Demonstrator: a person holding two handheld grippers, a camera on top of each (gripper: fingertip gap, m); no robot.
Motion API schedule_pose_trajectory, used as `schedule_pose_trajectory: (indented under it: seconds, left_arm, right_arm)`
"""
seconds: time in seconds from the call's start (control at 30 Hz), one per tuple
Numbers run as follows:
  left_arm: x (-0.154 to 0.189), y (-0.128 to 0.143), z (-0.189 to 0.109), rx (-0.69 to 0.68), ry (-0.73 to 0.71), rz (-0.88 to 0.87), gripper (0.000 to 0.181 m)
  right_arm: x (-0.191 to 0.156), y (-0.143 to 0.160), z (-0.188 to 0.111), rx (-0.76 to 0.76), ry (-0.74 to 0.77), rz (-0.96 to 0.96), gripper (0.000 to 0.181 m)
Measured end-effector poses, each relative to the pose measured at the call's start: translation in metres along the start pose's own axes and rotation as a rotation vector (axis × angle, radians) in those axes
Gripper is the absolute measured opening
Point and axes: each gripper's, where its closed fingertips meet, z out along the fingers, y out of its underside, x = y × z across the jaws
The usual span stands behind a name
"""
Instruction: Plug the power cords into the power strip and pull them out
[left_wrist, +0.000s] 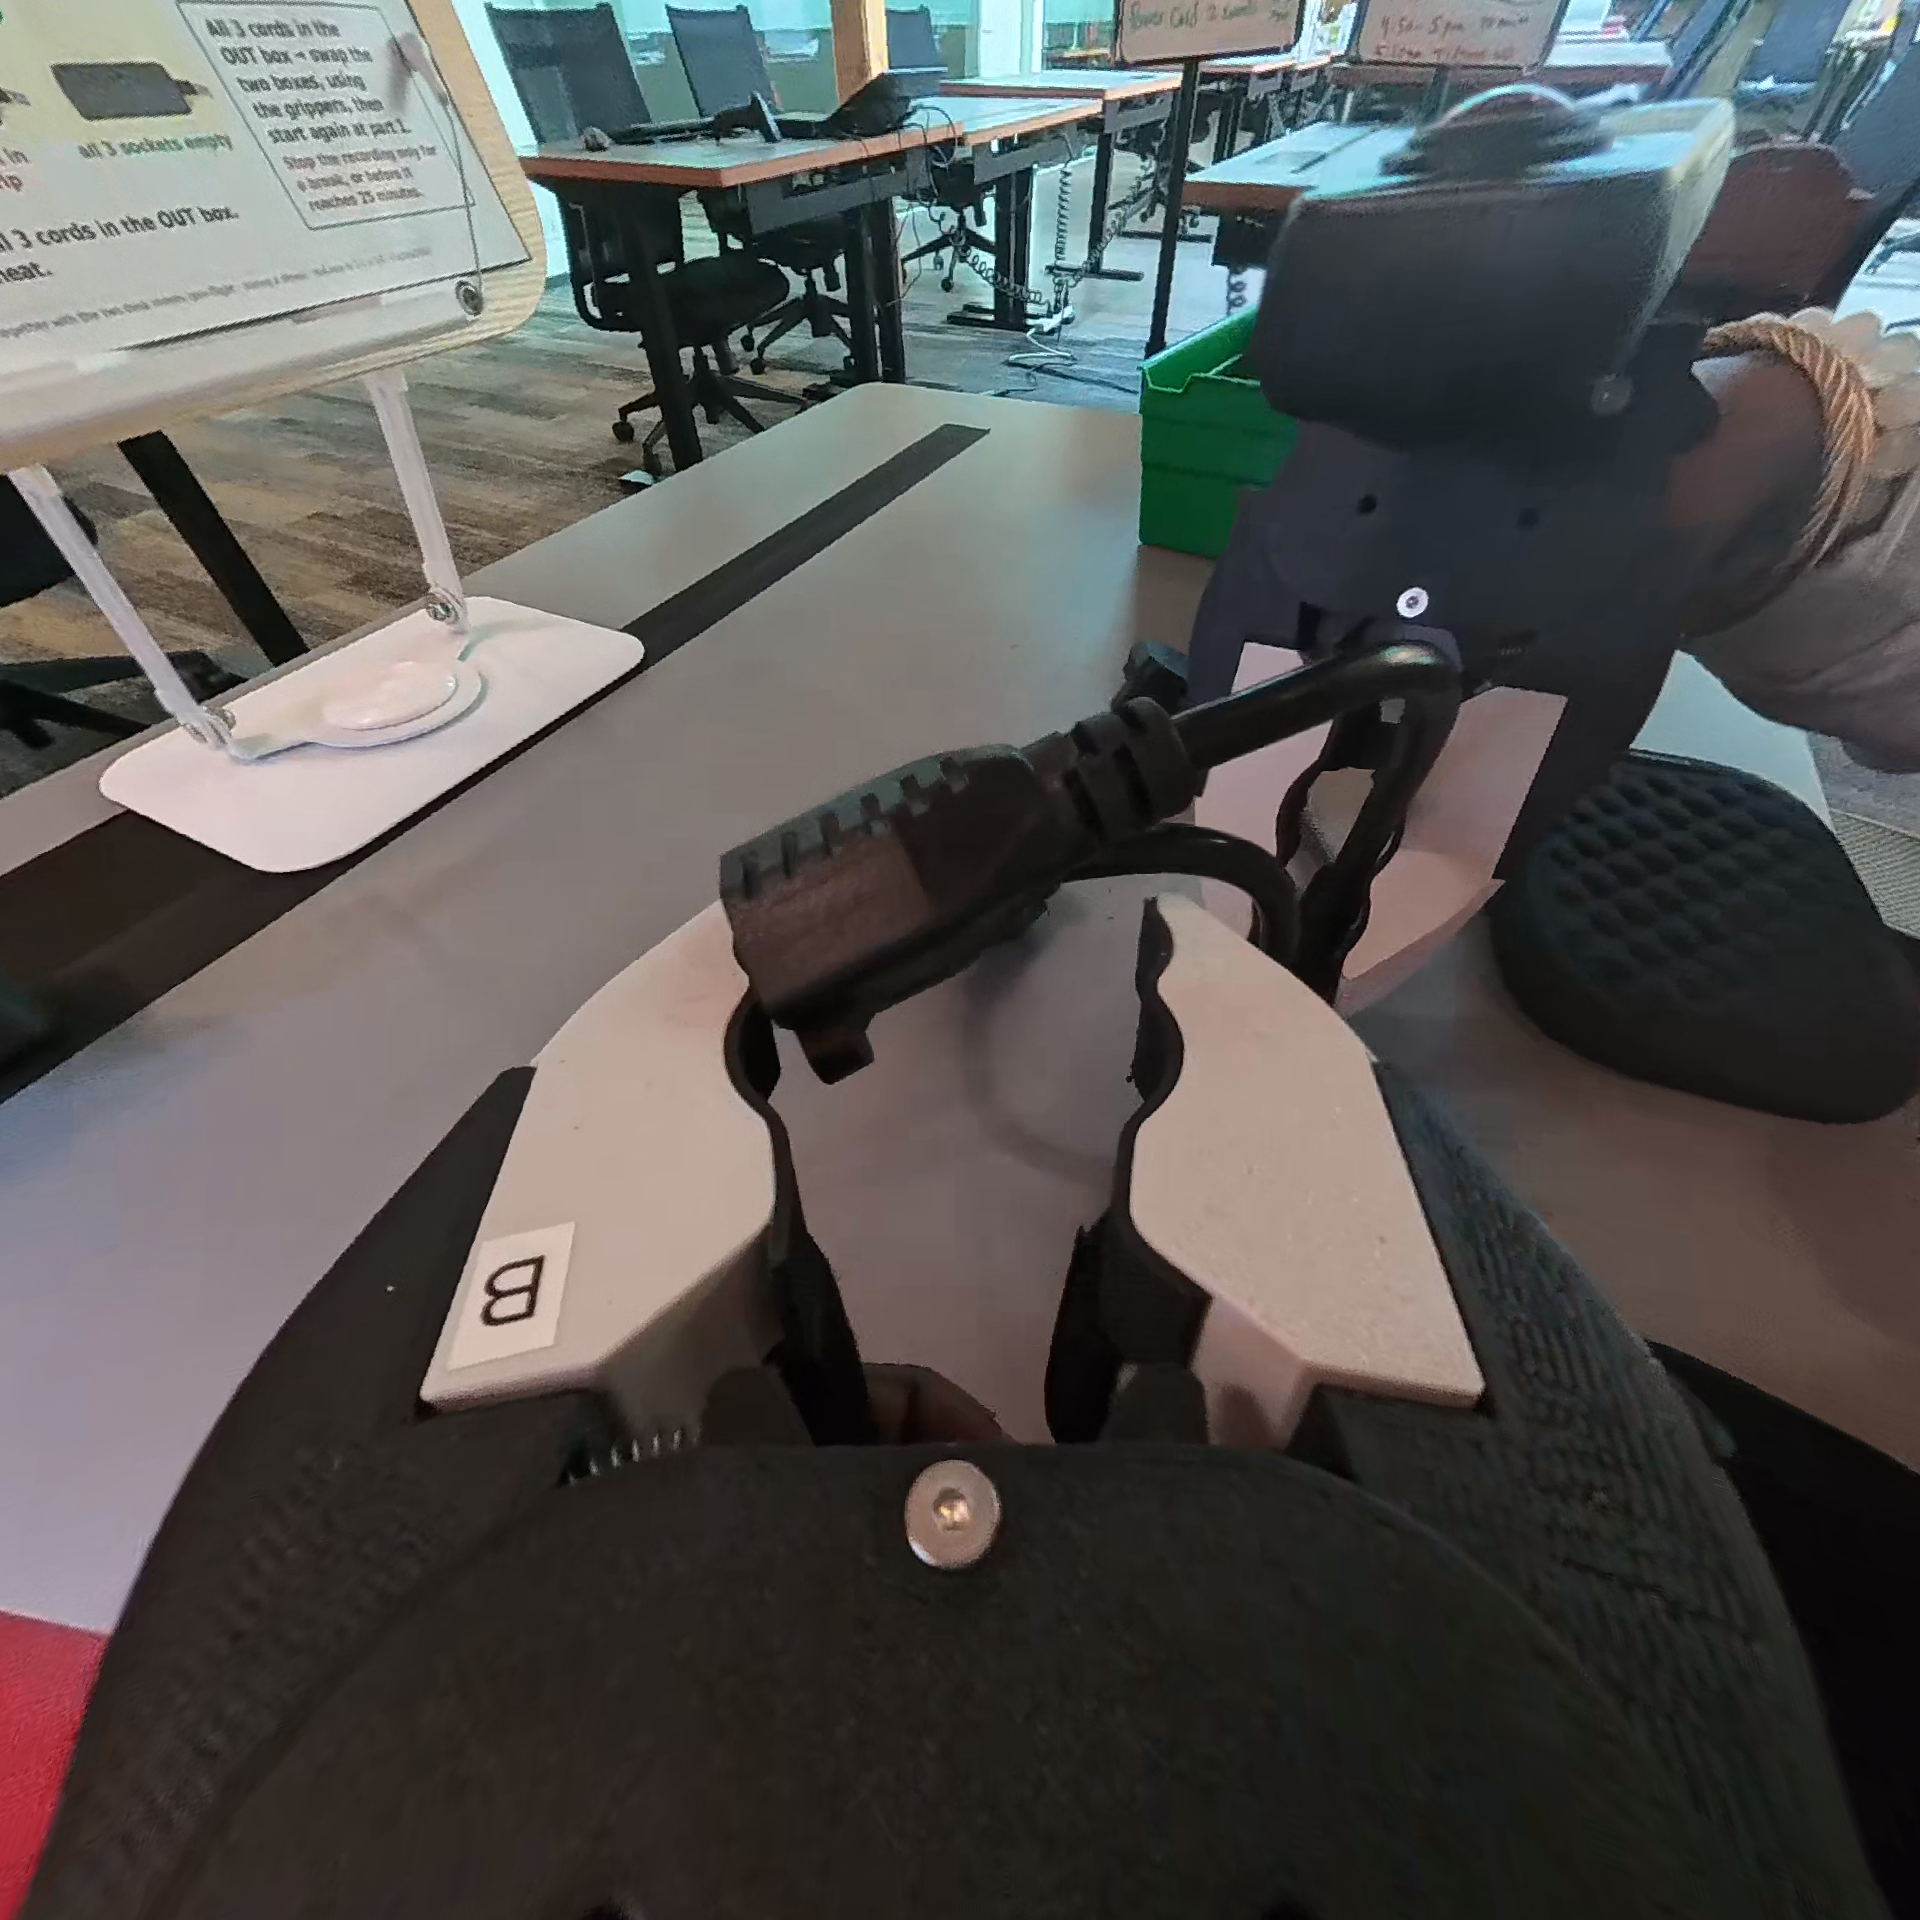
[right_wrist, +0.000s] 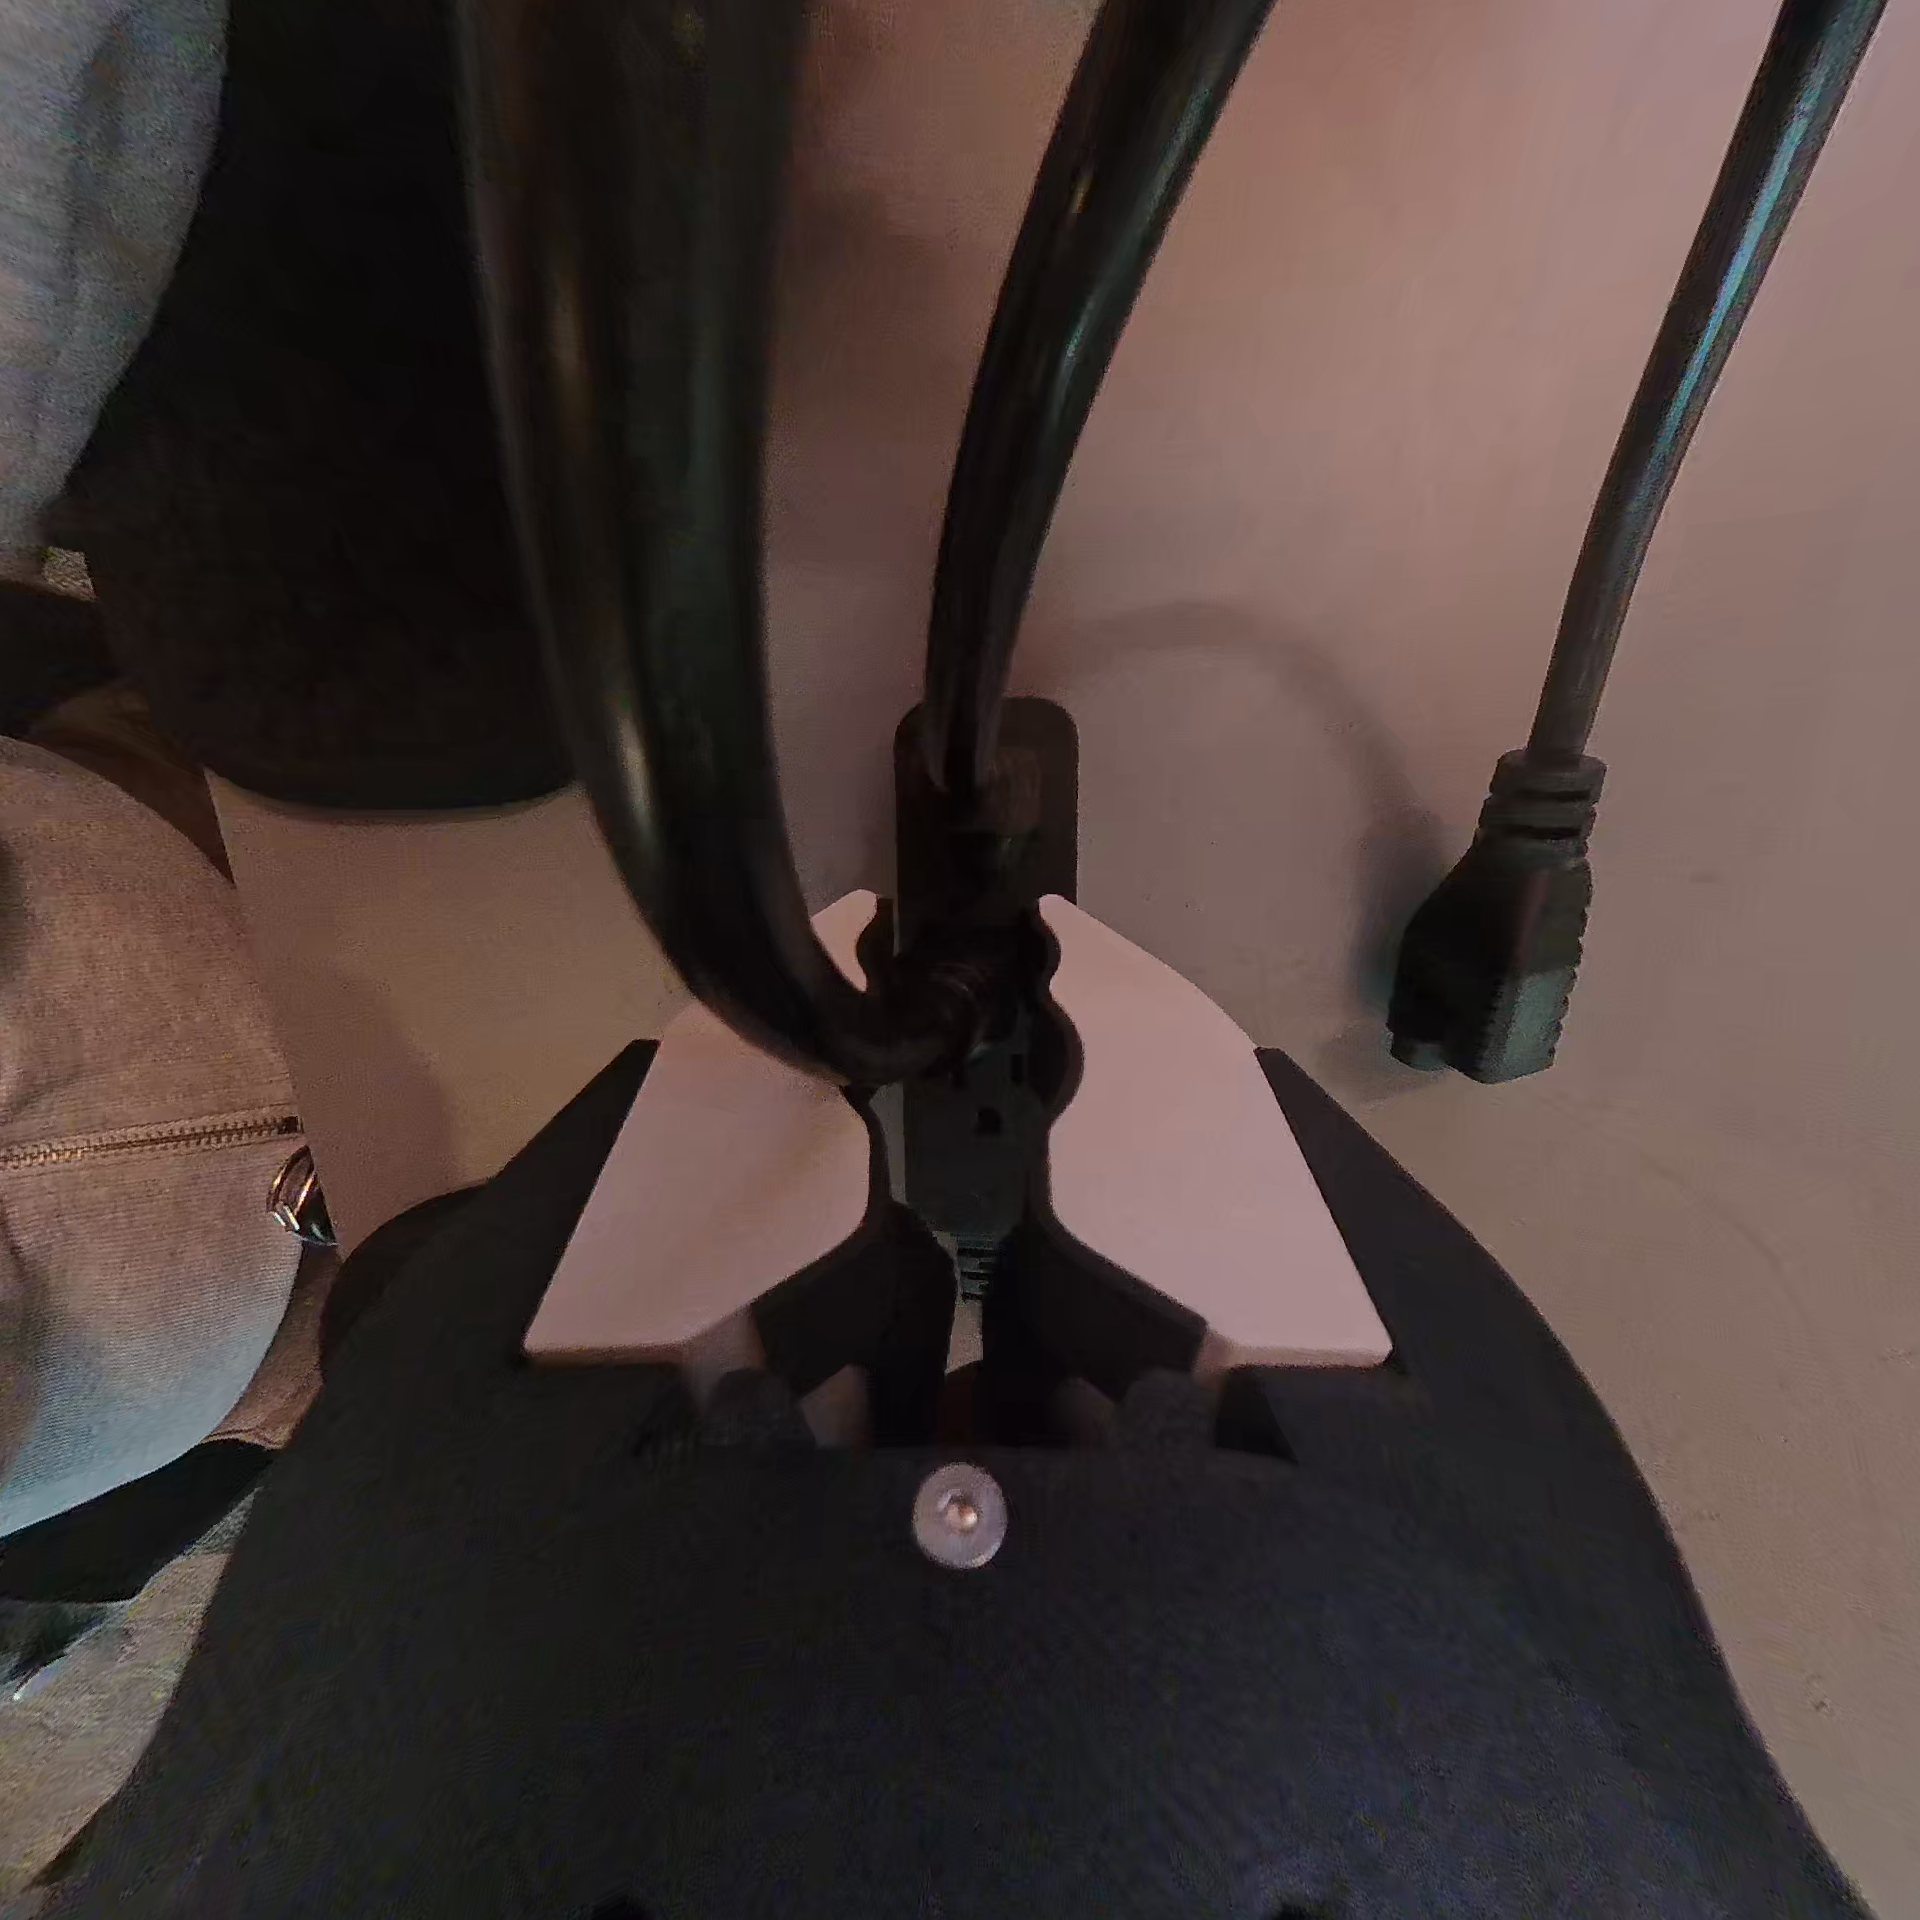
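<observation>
Holding a coiled black rubber-sheathed power cord (right_wrist: 665, 520), the right gripper (right_wrist: 956, 997) had its pale matte fingers (right_wrist: 1153, 1143) closed on the bundle near a ribbed strain relief, a dark plug body seated in the scalloped notch between them. In the left wrist view the same gripper (left_wrist: 1382, 748) hung over the grey table (left_wrist: 312, 1091), a sleeved hand (left_wrist: 1787, 582) behind it.

The left gripper (left_wrist: 956, 997) stood with its jaws parted. The cord's blocky black moulded connector (left_wrist: 883, 883), ridged along its top edge, lay tilted across the tip of the left finger (left_wrist: 644, 1122). It did not appear clamped; whether it merely rested there, I could not tell.

Judgement: step in hand was readying a cord for plugging, with the bundle carried by the right and one end being presented to the left. No power strip appeared in either view, so its place and progress on insertion could not be judged. The next move probably called for the left to close squarely on the connector's flat sides, then for locating the strip.

A second black cord end (right_wrist: 1496, 914), with a stepped collar and angular head, lay loose on the table to the right. Also noted: a green plastic bin (left_wrist: 1205, 447) behind, a white stand base (left_wrist: 364, 727) carrying an instruction card, and a dimpled black rubbery pad (left_wrist: 1704, 935) under the right gripper.
</observation>
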Motion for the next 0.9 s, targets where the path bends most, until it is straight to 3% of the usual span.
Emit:
schedule_pose_trajectory:
  seconds: [0.4, 0.43, 0.53, 0.67, 0.77, 0.9]
  left_arm:
    - [0.0, -0.002, 0.0, 0.026, 0.007, 0.006, 0.065]
    - [-0.001, -0.002, 0.0, 0.026, 0.003, 0.007, 0.064]
    - [-0.001, -0.004, 0.001, 0.038, 0.004, 0.019, 0.059]
    - [-0.002, -0.004, 0.002, 0.044, 0.002, 0.014, 0.058]
    - [-0.003, -0.002, 0.004, 0.033, -0.004, 0.015, 0.058]
    - [-0.002, 0.001, 0.005, 0.016, 0.0, 0.018, 0.058]
  right_arm:
    - [-0.001, -0.007, -0.004, 0.304, 0.039, -0.118, 0.025]
    - [0.0, -0.008, -0.004, 0.339, 0.067, -0.16, 0.029]
    - [0.004, -0.01, -0.001, 0.416, 0.159, -0.262, 0.062]
    - [-0.003, -0.024, -0.014, 0.678, 0.111, -0.24, 0.058]
    - [-0.002, -0.02, -0.021, 0.727, 0.086, -0.226, 0.055]
    - [-0.006, -0.02, -0.019, 0.759, 0.077, -0.243, 0.015]
